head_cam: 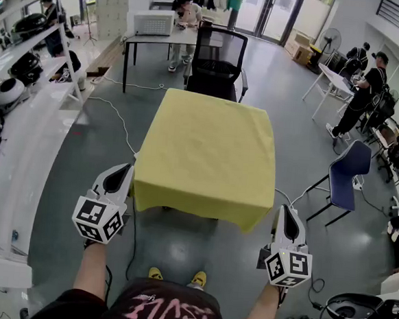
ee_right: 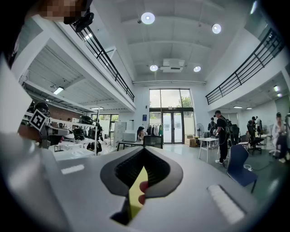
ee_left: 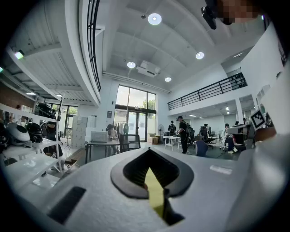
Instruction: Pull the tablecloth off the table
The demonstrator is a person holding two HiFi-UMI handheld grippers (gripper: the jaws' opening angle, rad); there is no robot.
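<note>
A yellow tablecloth (head_cam: 207, 152) covers a small square table in the middle of the head view and hangs over its edges. My left gripper (head_cam: 125, 172) is at the cloth's near-left corner, and my right gripper (head_cam: 284, 215) is at its near-right corner. In the left gripper view the jaws are shut on a sliver of yellow tablecloth (ee_left: 155, 192). The right gripper view shows the same: a strip of yellow tablecloth (ee_right: 135, 195) pinched between the shut jaws. Both grippers point level toward the table. The table itself is hidden beneath the cloth.
A black office chair (head_cam: 217, 62) stands at the table's far side and a blue chair (head_cam: 348, 172) to its right. White shelving with helmets (head_cam: 15, 96) runs along the left. Cables (head_cam: 122, 123) trail over the floor. People stand at tables further back.
</note>
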